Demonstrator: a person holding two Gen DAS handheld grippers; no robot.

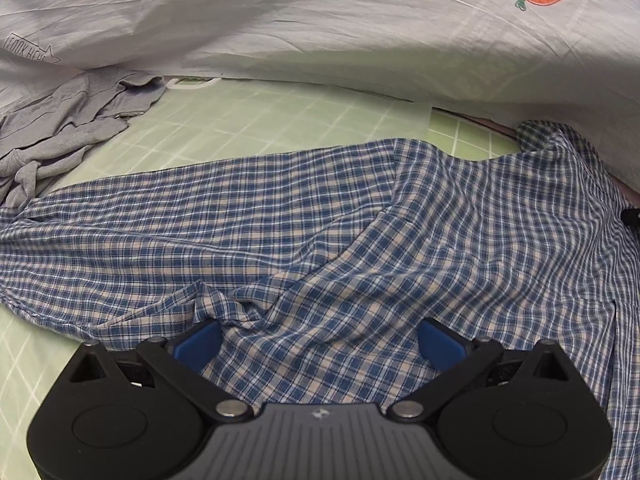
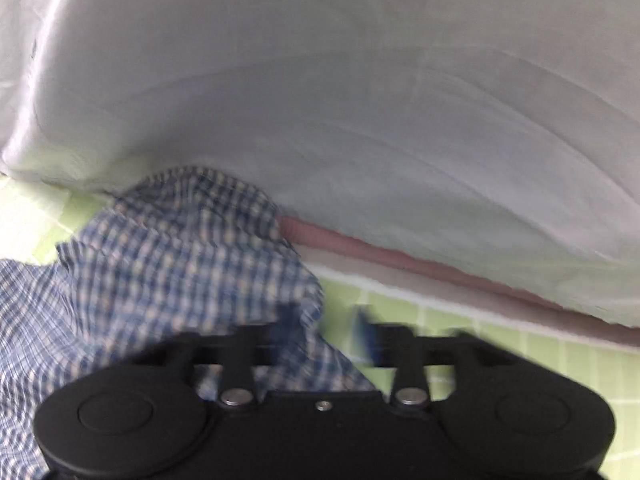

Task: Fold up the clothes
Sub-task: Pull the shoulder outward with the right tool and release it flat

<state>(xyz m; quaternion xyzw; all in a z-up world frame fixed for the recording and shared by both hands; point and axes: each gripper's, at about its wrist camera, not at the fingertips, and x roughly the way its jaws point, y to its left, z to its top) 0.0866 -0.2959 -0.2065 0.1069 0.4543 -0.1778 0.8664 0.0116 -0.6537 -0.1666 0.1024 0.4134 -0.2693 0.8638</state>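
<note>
Green checked bedsheet (image 1: 280,112) under a plaid shirt (image 1: 280,220): my left gripper (image 1: 320,340) and right gripper (image 2: 328,332) both gaped empty, mid-fold, next needing fresh hold on its edge

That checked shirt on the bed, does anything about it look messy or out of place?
Yes. The checked shirt lies spread on the green sheet, but not flat: cloth is bunched into a knot of wrinkles near its front edge, and its far right corner rides up against the white duvet. A grey garment lies crumpled at the left.
</note>
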